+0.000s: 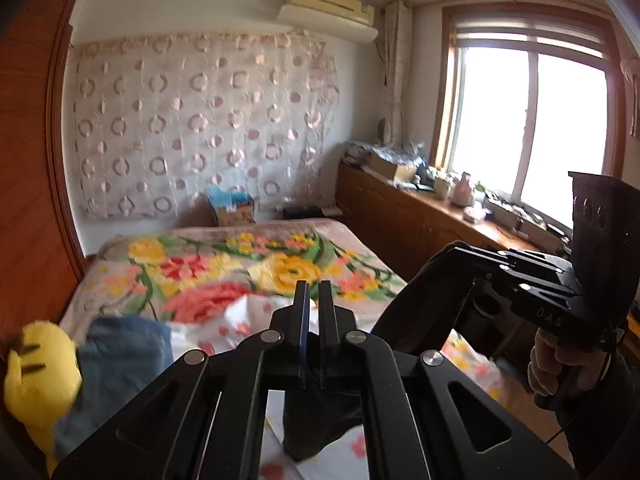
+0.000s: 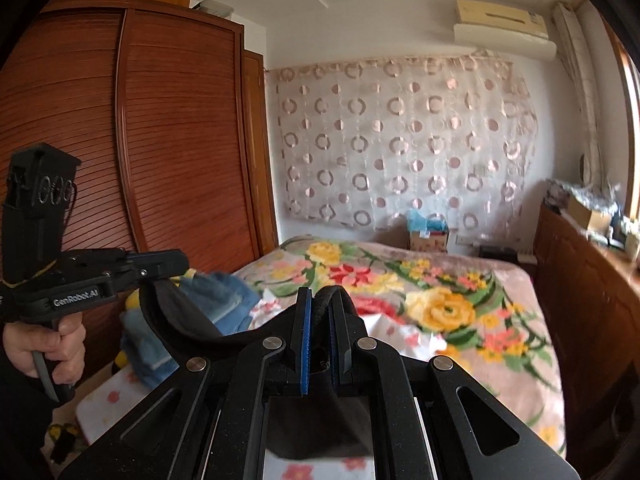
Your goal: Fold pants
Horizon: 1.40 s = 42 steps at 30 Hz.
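The bed (image 2: pixel 460 280) fills the middle of both views, spread with a pinkish blanket (image 1: pixel 240 264) printed in large yellow, red and green flowers. A lighter sheet (image 1: pixel 248 320) with small red blossoms lies over its near end. At the left, a ribbed reddish-brown wardrobe (image 2: pixel 160 140) rises to the ceiling, and a circle-patterned curtain (image 2: pixel 400 140) hangs on the far wall.

The pants (image 2: pixel 188 320) are dark, nearly black, soft and thick-looking, held up off the bed between the two tools. In the right wrist view the cloth runs as a sagging band from the left gripper (image 2: pixel 176 266) at centre left down to the right gripper (image 2: pixel 320 312) at lower centre, so its visible long axis lies roughly left to right across the frame, dipping in the middle. More dark cloth hangs below each tool; how the legs fall is hidden.

The right gripper's blue-lined fingers (image 2: pixel 306 320) stand narrow, pinching a fold of the pants. The left gripper (image 1: pixel 314 304), in its own view, is nearly closed with dark cloth under it, seemingly clamped, though blur hides the contact.

A yellow plush toy (image 1: pixel 36 368) with blue denim clothing (image 1: pixel 120 356) sits at the lower left.
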Tool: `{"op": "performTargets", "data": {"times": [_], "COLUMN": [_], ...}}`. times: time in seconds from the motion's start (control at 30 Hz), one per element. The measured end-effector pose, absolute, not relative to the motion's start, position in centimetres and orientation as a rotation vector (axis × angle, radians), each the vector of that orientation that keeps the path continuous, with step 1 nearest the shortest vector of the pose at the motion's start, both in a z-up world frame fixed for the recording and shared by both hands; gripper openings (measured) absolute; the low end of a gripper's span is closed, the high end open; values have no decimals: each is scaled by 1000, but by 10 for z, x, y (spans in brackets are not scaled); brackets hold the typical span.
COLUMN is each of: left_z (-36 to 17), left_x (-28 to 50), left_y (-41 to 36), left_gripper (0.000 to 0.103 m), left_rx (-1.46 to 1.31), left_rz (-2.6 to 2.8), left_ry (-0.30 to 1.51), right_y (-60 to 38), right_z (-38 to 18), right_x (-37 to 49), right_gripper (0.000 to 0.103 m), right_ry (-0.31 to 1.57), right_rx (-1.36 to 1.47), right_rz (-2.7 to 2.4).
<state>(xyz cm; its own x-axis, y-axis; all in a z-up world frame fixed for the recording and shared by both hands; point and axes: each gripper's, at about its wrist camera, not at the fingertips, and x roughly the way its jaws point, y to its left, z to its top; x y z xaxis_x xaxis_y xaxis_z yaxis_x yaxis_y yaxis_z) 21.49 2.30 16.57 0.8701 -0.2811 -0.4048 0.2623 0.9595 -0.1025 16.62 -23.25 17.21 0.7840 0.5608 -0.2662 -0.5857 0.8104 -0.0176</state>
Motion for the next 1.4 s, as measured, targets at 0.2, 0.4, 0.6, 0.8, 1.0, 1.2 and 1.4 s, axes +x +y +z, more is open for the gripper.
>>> {"op": "performTargets", "data": {"times": [0.2,0.4,0.6,0.8,1.0,1.2,1.4], "left_z": [174,96,30,17,4,-21,-54], "left_x": [220,204,169,132,107,108,118], "left_y": [29,28,17,7,7,10,-1], "left_gripper": [5,5,5,1,1,11,43], "left_rx": [-20,-12,-24,-26,-46,-64,-47], "left_rz": [-261,-257,-282,-292,-290,-262,-262], "left_ry": [387,529,658,676,691,755,836], "right_y": [-223,-221,-214,-211,-206,-215,-207], "right_z": [165,90,29,16,15,-1,-13], "right_x": [187,196,185,171,162,167,186], "right_gripper": [7,7,7,7,7,7,7], "right_ry": [242,403,526,562,586,661,727], "right_rx": [-119,-98,-111,-114,-122,-120,-115], "right_rz": [624,658,662,646,632,563,517]}}
